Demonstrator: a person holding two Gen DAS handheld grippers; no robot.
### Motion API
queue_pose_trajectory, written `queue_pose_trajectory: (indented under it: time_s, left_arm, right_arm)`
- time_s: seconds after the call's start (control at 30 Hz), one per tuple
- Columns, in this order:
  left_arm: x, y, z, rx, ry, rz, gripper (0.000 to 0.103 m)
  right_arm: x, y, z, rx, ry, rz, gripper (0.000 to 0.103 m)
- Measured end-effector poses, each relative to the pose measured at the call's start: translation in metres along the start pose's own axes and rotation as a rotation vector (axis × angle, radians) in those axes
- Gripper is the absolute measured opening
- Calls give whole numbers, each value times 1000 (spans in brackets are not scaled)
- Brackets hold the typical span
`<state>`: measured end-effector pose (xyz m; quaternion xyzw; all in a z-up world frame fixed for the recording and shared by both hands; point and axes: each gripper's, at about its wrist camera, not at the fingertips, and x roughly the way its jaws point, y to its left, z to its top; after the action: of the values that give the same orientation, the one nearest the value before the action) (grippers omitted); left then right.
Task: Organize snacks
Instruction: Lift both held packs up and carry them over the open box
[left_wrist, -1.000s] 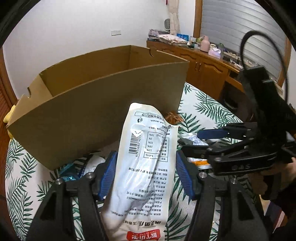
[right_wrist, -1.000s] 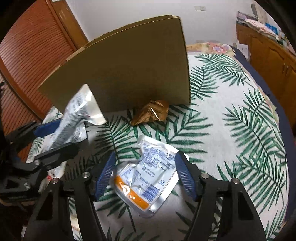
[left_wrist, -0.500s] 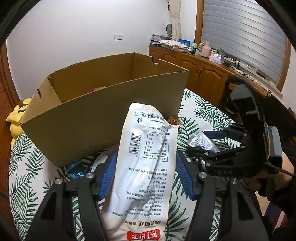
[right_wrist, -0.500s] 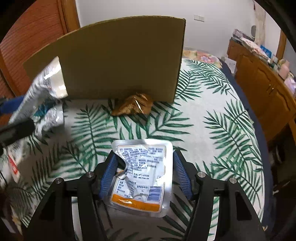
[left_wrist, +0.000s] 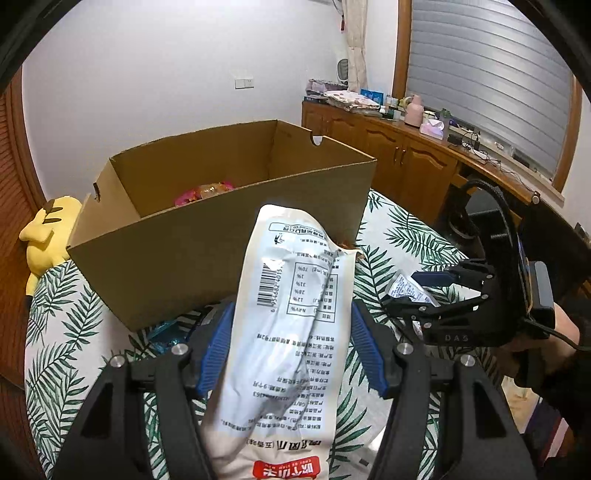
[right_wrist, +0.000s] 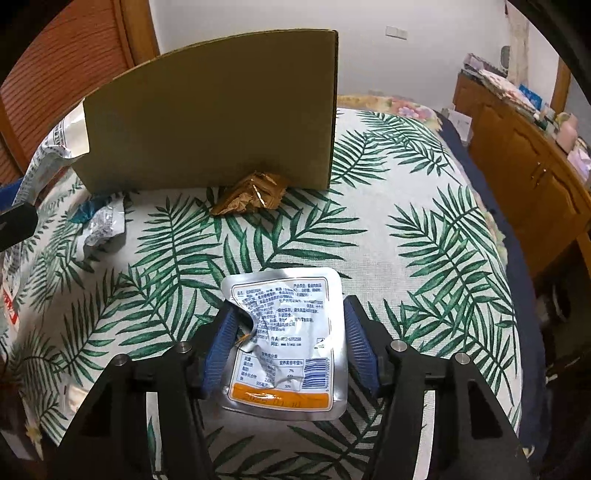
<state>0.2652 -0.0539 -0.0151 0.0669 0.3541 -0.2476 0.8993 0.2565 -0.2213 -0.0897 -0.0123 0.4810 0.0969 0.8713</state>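
Since a second ago I had lifted both my grippers higher, so the inside of the cardboard box (left_wrist: 236, 192) came into view, and the silver pouch (right_wrist: 286, 343) had left the cloth and turned upright between my right fingers. My left gripper (left_wrist: 291, 349) was closed on the long white snack bag (left_wrist: 291, 332), which stood upright in front of the near wall of the box. A pink packet (left_wrist: 201, 190) lay inside the box. My right gripper (right_wrist: 288, 352) was closed on the silver pouch and held it above the leaf-print cloth (right_wrist: 406, 206); in the left wrist view this gripper (left_wrist: 424, 291) was to the right of the bag. On the cloth, a crumpled golden wrapper (right_wrist: 251, 195) lay against the foot of the box, and a crumpled silver-and-blue wrapper (right_wrist: 99, 225) lay near its left corner. A yellow plush toy (left_wrist: 46, 229) sat behind the box.
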Motion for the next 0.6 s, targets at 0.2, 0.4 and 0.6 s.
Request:
queue_pose_trajectory:
  time_s: [0.2, 0.4, 0.6]
  left_arm:
    - [-5, 1, 0, -2, -8, 3, 62]
    - [-10, 3, 2, -11, -20, 11, 62]
    - [-16, 8, 9, -17, -42, 17, 62]
  right_arm:
    - [-6, -2, -1, 0, -12, 19, 55]
    - [-14, -14, 8, 20, -39, 37, 54]
    - [-33, -5, 16, 6, -92, 47, 55]
